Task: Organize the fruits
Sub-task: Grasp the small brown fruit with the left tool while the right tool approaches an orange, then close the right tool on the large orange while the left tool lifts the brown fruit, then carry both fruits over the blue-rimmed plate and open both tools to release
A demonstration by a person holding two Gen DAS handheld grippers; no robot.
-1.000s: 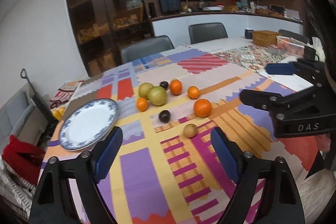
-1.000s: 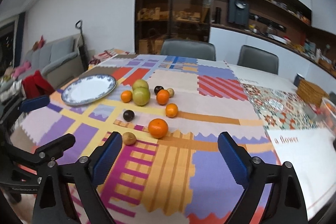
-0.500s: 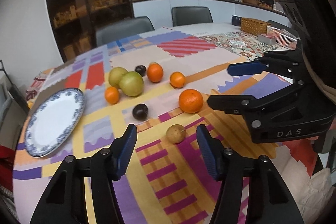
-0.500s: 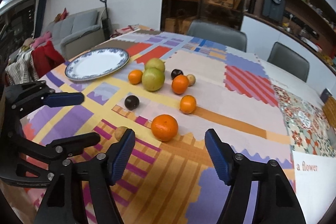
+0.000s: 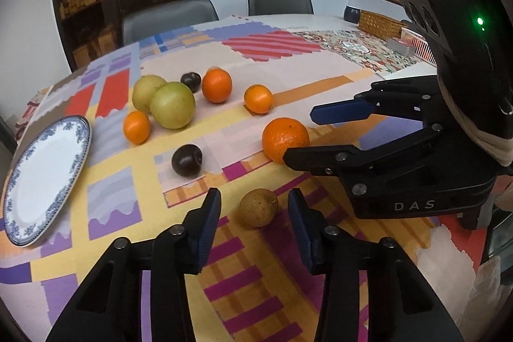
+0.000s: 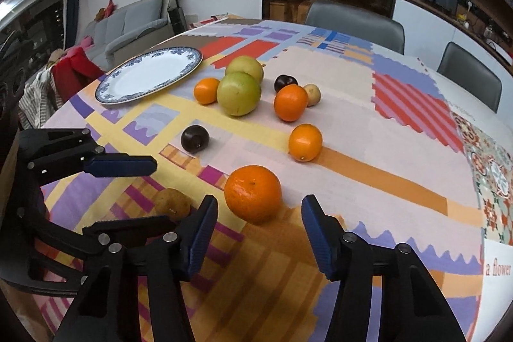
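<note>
The left tool [image 5: 255, 213] is closing its jaws around a small brown fruit [image 5: 258, 207] that is lying between the blue pads, though the pads are not yet touching it. The right tool [image 6: 259, 221] is likewise narrowing its jaws on either side of a large orange [image 6: 253, 193], with gaps showing on both sides. Both fruits are resting on the patchwork-clothed surface [image 6: 368, 181], just beside each other at its near edge. Farther out, a dark plum [image 6: 195, 138] is sitting alone, and a smaller orange [image 6: 305, 142] is lying apart to the right. Beyond them a cluster is gathering two green fruits [image 6: 239, 93], two more oranges [image 6: 290, 102], another plum [image 6: 285, 82] and a second brown fruit [image 6: 312, 94]. A blue-rimmed white plate [image 6: 105, 92] is standing empty at the far left.
</note>
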